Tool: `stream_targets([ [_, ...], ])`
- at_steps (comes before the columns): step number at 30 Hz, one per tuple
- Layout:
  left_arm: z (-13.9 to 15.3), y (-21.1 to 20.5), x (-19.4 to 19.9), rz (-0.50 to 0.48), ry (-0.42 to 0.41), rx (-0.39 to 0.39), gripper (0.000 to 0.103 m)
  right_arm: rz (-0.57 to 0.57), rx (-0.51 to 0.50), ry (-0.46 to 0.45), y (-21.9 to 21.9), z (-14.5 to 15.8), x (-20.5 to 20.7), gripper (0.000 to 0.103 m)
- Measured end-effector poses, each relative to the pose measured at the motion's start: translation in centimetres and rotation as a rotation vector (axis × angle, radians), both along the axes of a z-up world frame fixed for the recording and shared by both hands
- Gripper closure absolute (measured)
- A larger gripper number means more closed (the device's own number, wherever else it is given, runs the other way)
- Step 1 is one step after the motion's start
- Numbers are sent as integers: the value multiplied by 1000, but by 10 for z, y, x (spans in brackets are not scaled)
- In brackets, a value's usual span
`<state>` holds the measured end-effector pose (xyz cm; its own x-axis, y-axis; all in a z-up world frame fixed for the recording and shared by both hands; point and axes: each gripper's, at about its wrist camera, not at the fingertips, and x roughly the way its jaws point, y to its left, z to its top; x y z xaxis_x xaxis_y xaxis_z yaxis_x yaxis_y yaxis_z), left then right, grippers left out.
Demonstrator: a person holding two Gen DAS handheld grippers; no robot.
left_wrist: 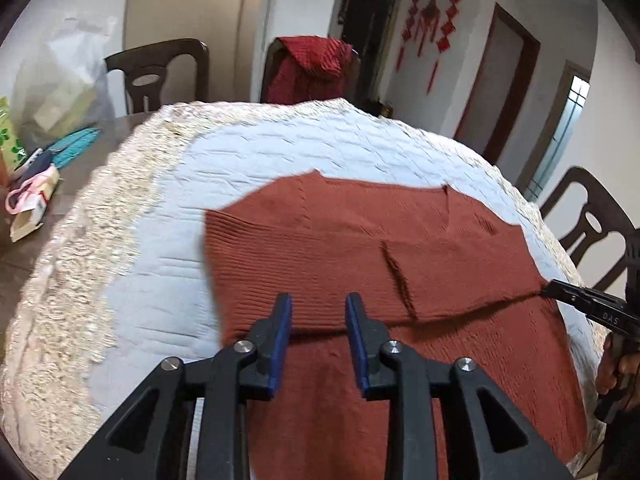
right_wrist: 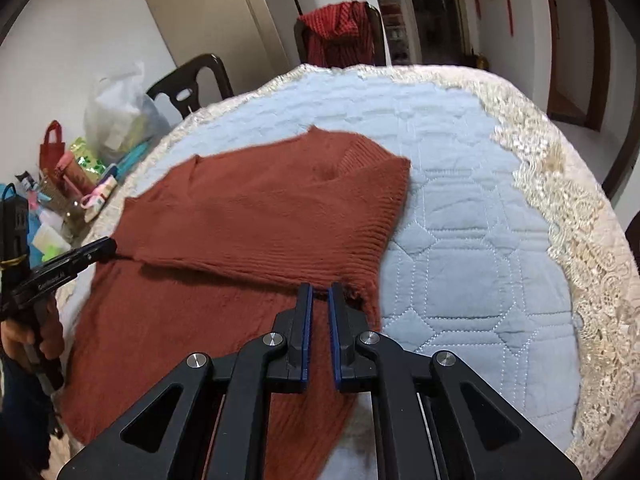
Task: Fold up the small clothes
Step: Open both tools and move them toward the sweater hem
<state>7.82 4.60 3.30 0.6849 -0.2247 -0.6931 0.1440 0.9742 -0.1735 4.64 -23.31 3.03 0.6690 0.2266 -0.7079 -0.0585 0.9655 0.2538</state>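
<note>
A rust-brown knit sweater (left_wrist: 360, 256) lies on the light blue quilted cloth, its upper part folded down over the body; it also shows in the right wrist view (right_wrist: 256, 220). My left gripper (left_wrist: 318, 300) is open and empty, hovering over the folded edge near the sweater's left side. My right gripper (right_wrist: 320, 290) has its jaws narrowly apart over the folded edge near the sweater's right corner; whether they pinch fabric is unclear. The right gripper's tip also shows in the left wrist view (left_wrist: 560, 290), touching the fold's edge, and the left gripper's tip touches it in the right wrist view (right_wrist: 102, 246).
The quilted cloth (right_wrist: 460, 240) with a lace border covers a table. Clutter of bags, boxes and a pink bottle (right_wrist: 76, 176) sits at the left end. Dark chairs stand around; one holds a red garment (left_wrist: 312, 68). A chair (left_wrist: 592, 220) stands at right.
</note>
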Motion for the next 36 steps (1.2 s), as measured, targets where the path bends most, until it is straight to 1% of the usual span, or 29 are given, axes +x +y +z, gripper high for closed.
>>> stream_targets([
  [3, -12, 11, 9, 43, 29, 11, 72, -26, 9, -1, -6, -3, 4, 94],
  [5, -23, 15, 13, 61, 63, 22, 72, -33, 20, 31, -9, -13, 12, 94],
  [6, -24, 16, 12, 60, 55, 16, 72, -33, 34, 47, -11, -18, 14, 94],
  [7, -22, 16, 11, 58, 52, 15, 72, -32, 46, 38, -11, -17, 13, 94],
  [12, -14, 13, -2, 48, 39, 27, 72, -29, 21, 49, -6, -12, 5, 94],
  [15, -11, 10, -13, 40, 46, 35, 72, -22, 19, 45, -3, -10, -2, 94],
  [18, -7, 6, -24, 37, 31, 54, 67, -4, 33, 31, 1, -4, -11, 93],
  [20, -5, 3, -30, 34, 25, 59, 65, 5, 35, 24, 4, -2, -15, 89],
  [21, -4, 2, -33, 33, 21, 63, 64, 12, 35, 19, 6, 0, -17, 84],
  [22, -3, 1, -36, 33, 18, 67, 64, 16, 36, 16, 7, 1, -19, 75],
  [24, -1, 0, -40, 33, 13, 72, 62, 20, 43, 11, 10, 3, -22, 65],
  [29, -2, -2, -52, 31, 7, 89, 58, 30, 56, 7, 14, 4, -31, 64],
  [36, -15, 3, -73, 38, 39, 81, 56, 8, 82, 32, 10, -7, -50, 64],
])
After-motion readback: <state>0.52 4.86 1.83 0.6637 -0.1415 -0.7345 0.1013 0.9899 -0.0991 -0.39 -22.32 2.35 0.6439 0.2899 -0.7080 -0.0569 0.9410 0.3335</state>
